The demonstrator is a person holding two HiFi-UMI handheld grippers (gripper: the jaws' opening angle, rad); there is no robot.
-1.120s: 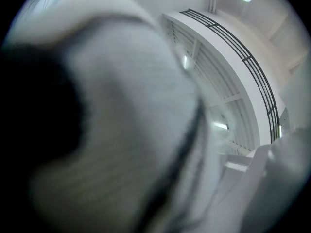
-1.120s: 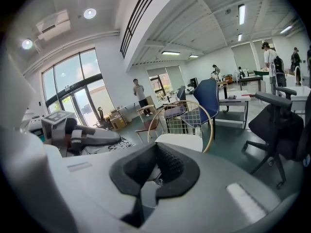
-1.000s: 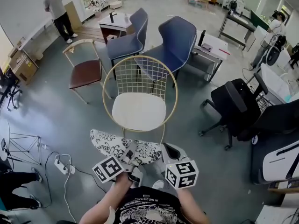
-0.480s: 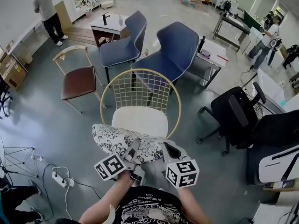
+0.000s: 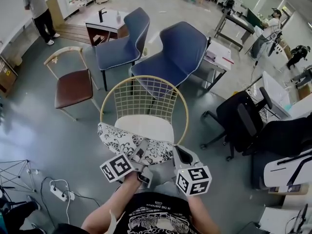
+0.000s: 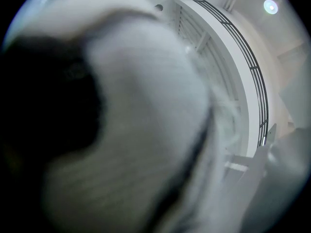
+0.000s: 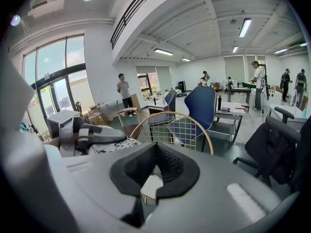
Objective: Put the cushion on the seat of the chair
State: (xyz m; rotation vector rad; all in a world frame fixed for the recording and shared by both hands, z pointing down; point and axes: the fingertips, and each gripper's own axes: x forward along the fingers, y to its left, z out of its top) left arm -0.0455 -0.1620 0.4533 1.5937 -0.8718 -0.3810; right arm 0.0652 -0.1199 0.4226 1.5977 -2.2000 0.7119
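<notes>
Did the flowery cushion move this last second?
Yes. In the head view the cushion has come forward: its far edge overlaps the seat of the wire chair.

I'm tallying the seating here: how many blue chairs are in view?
2. One blue chair stands behind the wire chair, to its left; the other is right behind it. More may be hidden out of frame.
</notes>
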